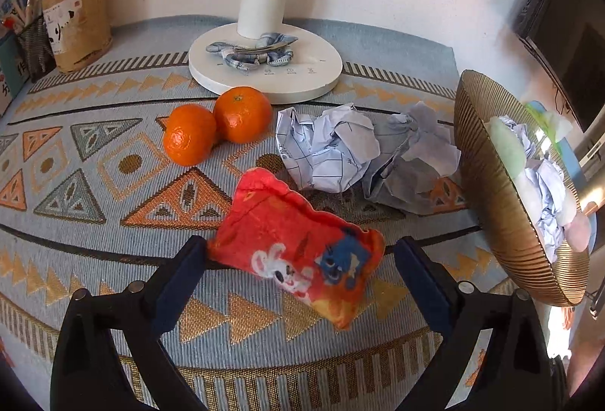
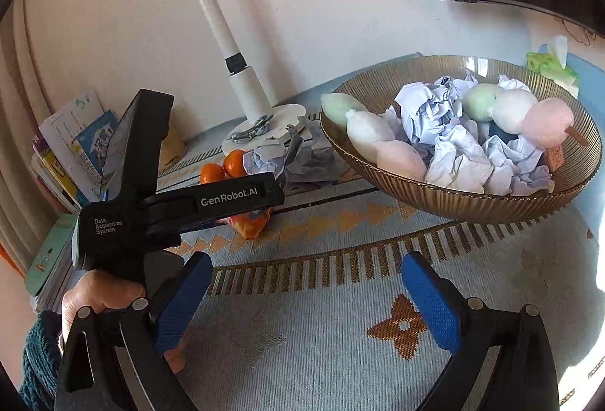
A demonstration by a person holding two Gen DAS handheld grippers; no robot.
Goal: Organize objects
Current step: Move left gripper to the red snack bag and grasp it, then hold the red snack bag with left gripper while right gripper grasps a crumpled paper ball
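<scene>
The left hand-held gripper (image 2: 242,222), marked "GenRobot.AI" and "Data Acquisition System", stands wide around a red cartoon-printed pouch (image 1: 295,248) on the patterned table (image 1: 94,259); whether its left finger touches it I cannot tell. The right hand-held gripper (image 2: 306,297) is wide and empty. Beyond lie two oranges (image 1: 215,131), crumpled paper (image 1: 359,150) and, right, a ribbed bowl (image 2: 472,203).

A home desk: lamp (image 1: 264,67), pen holder (image 1: 77,21), books (image 2: 72,150), patterned cloth (image 1: 113,184).
</scene>
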